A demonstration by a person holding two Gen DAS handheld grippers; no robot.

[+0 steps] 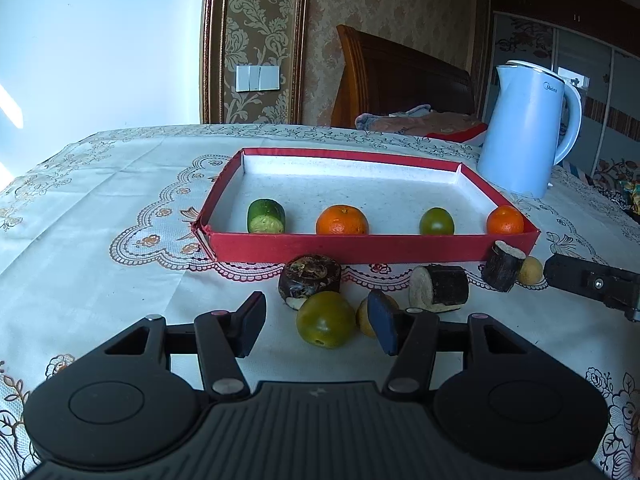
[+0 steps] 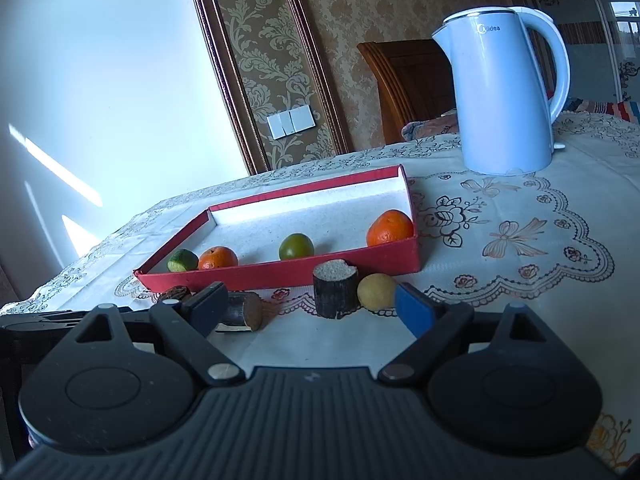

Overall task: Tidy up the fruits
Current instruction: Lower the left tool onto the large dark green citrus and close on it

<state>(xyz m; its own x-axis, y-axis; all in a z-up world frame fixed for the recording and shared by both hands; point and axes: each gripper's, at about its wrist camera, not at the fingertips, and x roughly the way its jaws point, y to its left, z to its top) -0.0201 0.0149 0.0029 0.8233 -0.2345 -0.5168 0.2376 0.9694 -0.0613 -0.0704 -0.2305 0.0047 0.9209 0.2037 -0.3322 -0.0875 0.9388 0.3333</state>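
Your left gripper (image 1: 318, 326) is hovering low over worktop (image 1: 100, 216), jaws spread either side of green fruit (image 1: 326, 319), pads not pressing it. Your right gripper (image 2: 310, 312) is standing with jaws spread wide, nothing between. Red tray (image 1: 372, 246) is holding two oranges, green fruit, cucumber piece (image 1: 266, 216). Dark cane pieces (image 1: 440, 289) are lying just outside tray's near wall.

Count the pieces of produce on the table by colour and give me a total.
Orange: 2, e.g. orange fruit, in the red tray
Green: 3, e.g. green fruit outside the tray
Yellow: 2, e.g. yellow fruit
Dark brown chunks: 3, e.g. upright chunk
Total: 10
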